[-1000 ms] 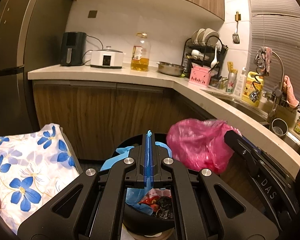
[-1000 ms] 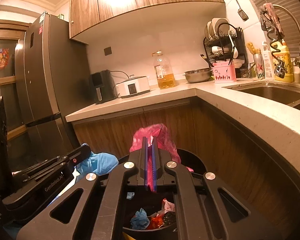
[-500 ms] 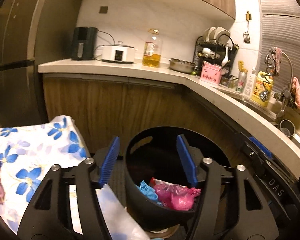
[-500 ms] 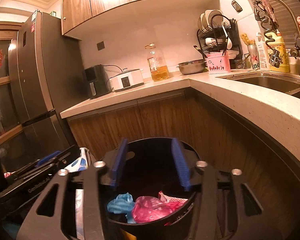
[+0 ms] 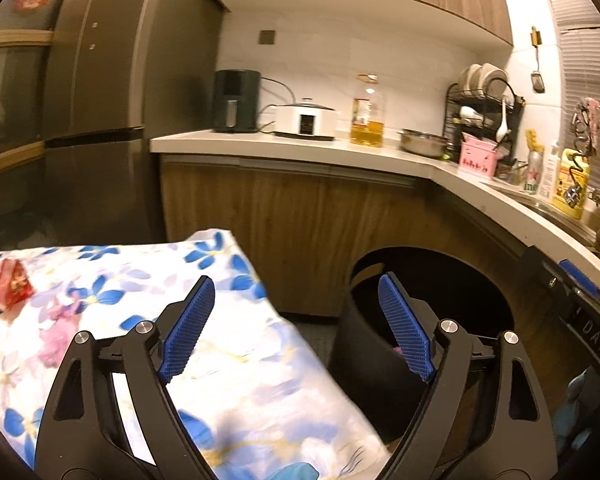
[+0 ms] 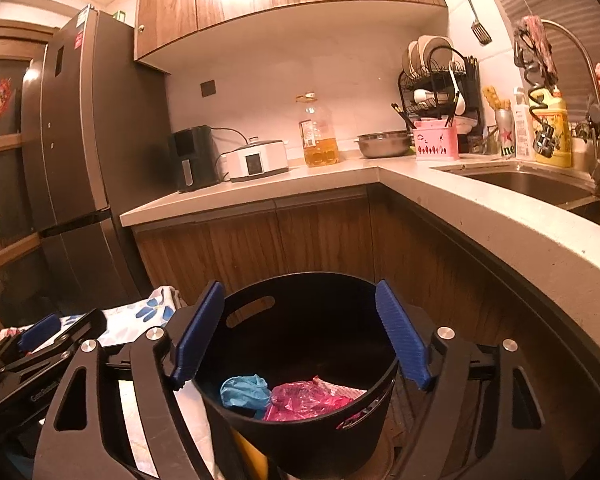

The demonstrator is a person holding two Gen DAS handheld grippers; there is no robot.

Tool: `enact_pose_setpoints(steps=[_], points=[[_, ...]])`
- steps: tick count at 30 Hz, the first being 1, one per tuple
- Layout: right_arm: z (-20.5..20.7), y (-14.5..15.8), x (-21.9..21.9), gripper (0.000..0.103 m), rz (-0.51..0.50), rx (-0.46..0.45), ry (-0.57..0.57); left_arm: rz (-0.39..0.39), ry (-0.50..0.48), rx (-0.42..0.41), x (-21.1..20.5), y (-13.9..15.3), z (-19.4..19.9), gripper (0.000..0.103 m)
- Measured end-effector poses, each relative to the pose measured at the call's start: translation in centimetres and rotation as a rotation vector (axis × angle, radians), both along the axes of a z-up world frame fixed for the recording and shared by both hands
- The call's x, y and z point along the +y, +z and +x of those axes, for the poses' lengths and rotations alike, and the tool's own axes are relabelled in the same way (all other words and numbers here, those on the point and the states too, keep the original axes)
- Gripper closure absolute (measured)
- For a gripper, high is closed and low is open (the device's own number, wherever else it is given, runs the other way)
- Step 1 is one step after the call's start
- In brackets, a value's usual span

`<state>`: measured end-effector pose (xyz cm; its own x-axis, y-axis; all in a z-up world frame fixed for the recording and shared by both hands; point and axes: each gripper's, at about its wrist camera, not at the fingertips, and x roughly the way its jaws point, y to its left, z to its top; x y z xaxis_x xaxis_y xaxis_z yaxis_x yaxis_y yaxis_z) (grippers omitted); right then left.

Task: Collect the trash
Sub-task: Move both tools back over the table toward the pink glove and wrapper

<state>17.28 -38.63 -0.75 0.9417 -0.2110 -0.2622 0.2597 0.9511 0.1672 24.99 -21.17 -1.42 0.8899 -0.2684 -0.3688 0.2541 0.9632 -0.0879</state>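
Currently the black bin (image 6: 300,364) is holding 2 bags (blue bag (image 6: 245,390), pink bag (image 6: 306,400)), both grippers, left gripper (image 5: 296,332) and right gripper (image 6: 300,334), are just finishing opening and carrying nothing, while 1 red wrapper (image 5: 7,287) is lying uncollected on the floral cloth (image 5: 148,280).

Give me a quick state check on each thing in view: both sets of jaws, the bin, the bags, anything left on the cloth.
left gripper: jaws just opened wide, nothing between them.
right gripper: jaws just opened wide, empty, above the bin.
black bin: upright, no lid.
pink bag: crumpled, inside the bin.
blue bag: crumpled, inside the bin beside the pink bag.
red wrapper: on the floral cloth, not yet collected.
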Motion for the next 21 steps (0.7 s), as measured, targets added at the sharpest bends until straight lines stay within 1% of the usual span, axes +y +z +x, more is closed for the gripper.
enact_pose_setpoints(steps=[4,10,17,21], points=[[-0.5,0.1,1.2,0.024,-0.020,0.010,0.003,-0.001,0.039,-0.001,1.9,0.1,-1.3,0.020],[-1.6,0.3,3.0,0.024,-0.048,0.012,0.013,0.009,0.084,-0.027,4.0,0.6,-3.5,0.019],[-2.7,0.4,5.5,0.024,-0.063,0.006,0.048,-0.002,0.124,-0.032,6.5,0.8,-5.7,0.018],[-3.1,0.5,7.2,0.024,-0.064,0.004,0.073,0.009,0.158,-0.043,8.2,0.7,-7.0,0.017]])
